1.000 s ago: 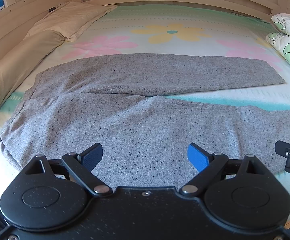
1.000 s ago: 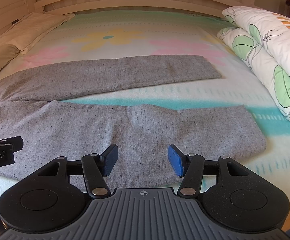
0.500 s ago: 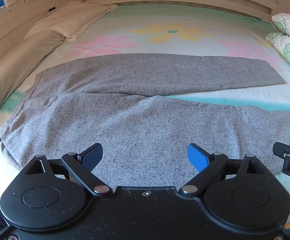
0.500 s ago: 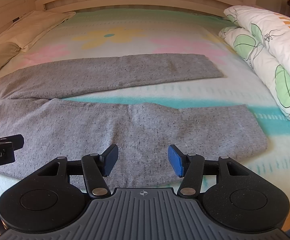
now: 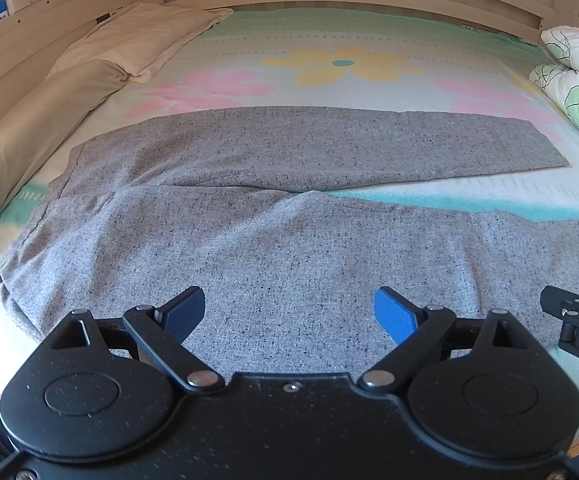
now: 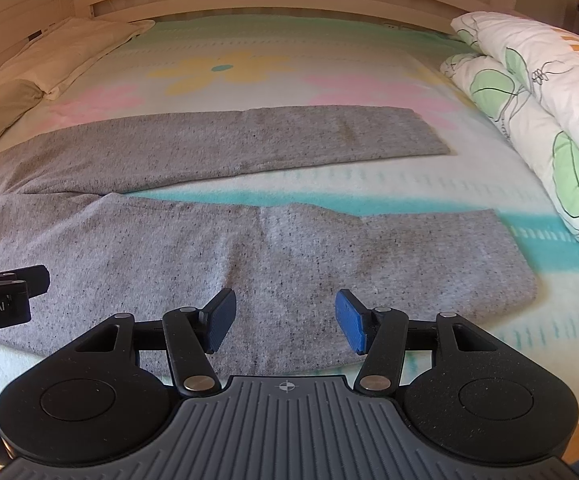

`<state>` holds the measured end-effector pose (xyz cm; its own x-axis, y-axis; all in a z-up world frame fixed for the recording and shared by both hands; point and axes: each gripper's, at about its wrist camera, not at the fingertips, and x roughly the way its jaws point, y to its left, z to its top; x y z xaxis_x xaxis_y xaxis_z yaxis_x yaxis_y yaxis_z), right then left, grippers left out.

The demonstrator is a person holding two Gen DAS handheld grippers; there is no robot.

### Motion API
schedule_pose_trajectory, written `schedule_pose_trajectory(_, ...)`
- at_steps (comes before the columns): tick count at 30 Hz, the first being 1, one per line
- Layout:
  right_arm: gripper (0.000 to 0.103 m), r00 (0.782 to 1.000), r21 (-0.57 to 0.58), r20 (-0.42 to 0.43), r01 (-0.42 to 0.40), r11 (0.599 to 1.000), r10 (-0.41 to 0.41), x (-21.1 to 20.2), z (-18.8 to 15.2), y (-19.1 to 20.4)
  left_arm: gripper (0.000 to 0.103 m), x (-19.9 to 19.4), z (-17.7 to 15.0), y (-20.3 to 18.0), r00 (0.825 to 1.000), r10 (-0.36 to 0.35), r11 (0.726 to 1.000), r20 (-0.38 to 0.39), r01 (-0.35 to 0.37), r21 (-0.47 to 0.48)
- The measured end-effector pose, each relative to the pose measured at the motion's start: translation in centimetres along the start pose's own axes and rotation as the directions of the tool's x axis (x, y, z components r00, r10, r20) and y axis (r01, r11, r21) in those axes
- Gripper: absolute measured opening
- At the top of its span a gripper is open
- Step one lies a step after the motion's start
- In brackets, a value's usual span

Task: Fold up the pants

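Grey pants (image 5: 289,240) lie spread flat across the flowered bed sheet (image 5: 341,64), waist toward the pillows (image 5: 41,128), legs apart in a shallow V. We hover our left gripper (image 5: 289,312) and right gripper (image 6: 285,320) above the near leg (image 6: 289,256), both wide apart and empty. To fold cleanly, we judge it best to pinch the near leg's front edge at two spread points, lift evenly, and lay it squarely over the far leg (image 6: 249,140). No containers are in view; a rolled duvet (image 6: 529,112) rests on the right.
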<state>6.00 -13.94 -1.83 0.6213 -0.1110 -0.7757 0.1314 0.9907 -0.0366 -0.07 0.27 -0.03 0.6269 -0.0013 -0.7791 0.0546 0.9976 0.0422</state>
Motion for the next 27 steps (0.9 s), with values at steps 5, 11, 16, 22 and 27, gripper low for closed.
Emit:
schedule_pose_trajectory(5,0.054,1.0,-0.002,0.0,-0.005,1.0,0.005,0.0,0.0,0.0,0.089,-0.1,0.0,-0.2,1.0,0.008,1.0,0.008,-0.008,0.01)
schedule_pose_trajectory(11,0.054,1.0,-0.016,-0.008,-0.024,1.0,0.024,0.1,0.1,0.1,0.079,0.3,0.1,-0.4,1.0,0.012,1.0,-0.015,-0.012,0.018)
schedule_pose_trajectory(16,0.049,1.0,-0.016,-0.027,0.009,1.0,-0.009,0.4,0.2,-0.3,0.074,0.6,0.2,-0.6,0.999,-0.019,1.0,-0.033,0.02,0.016)
schedule_pose_trajectory(22,0.036,0.996,0.08,-0.07,0.052,0.995,-0.047,0.5,1.4,-4.0,0.074,0.1,1.5,-1.8,0.998,-0.054,0.997,-0.037,0.056,0.046)
schedule_pose_trajectory(27,0.036,0.984,0.187,-0.126,0.149,0.971,-0.127,1.1,2.7,-9.8,0.074,-0.9,3.6,-3.7,0.997,-0.079,0.989,-0.01,0.079,0.126)
